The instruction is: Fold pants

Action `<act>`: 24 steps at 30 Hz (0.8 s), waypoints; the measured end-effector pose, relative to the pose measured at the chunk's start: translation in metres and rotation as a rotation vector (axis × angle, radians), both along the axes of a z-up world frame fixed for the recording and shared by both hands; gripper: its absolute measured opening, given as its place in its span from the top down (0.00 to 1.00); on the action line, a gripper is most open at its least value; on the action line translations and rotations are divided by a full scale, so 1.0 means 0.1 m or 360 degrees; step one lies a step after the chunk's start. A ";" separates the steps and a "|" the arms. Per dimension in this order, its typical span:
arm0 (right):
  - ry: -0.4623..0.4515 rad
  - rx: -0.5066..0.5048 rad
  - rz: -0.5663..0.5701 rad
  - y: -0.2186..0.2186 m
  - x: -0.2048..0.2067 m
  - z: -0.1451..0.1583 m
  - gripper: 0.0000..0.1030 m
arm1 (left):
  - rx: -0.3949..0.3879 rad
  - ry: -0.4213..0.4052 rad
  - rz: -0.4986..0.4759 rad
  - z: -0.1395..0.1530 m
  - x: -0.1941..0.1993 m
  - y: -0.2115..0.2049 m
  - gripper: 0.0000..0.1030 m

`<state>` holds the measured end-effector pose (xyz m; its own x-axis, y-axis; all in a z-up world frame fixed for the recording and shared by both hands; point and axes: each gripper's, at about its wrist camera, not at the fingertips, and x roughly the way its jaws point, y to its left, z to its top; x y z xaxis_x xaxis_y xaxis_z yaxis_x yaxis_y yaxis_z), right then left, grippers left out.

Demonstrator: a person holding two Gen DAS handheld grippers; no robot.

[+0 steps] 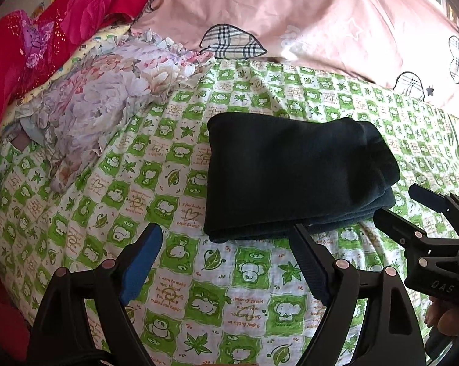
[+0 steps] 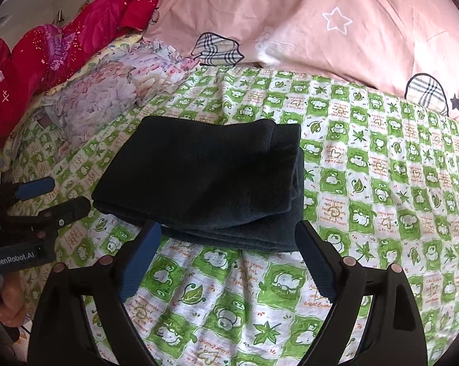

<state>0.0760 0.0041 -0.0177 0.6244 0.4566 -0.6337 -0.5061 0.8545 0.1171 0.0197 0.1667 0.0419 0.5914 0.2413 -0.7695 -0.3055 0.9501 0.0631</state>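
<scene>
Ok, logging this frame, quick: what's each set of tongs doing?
Left tongs: open, holding nothing.
Right tongs: open, holding nothing; folded pants lie ahead.

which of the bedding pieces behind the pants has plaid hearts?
The pink duvet at the back; the red quilt is sequinned and the pale ruffled cover is printed with flowers.

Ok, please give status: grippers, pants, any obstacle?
Left gripper open, empty. Right gripper open, empty. Pants folded on bedsheet. No obstacle.

Bed [image 2: 366, 183] with green checked sheet carried folded dark pants [image 2: 205, 177] mid-bed, pink quilt [image 2: 320, 30] along far edge, floral cloth [image 2: 107, 97] far-left.
</scene>
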 end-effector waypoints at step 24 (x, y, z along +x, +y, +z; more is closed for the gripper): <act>-0.0058 -0.0019 0.0000 0.05 -0.01 -0.06 0.13 | 0.0005 -0.0017 0.0000 -0.09 0.03 0.03 0.11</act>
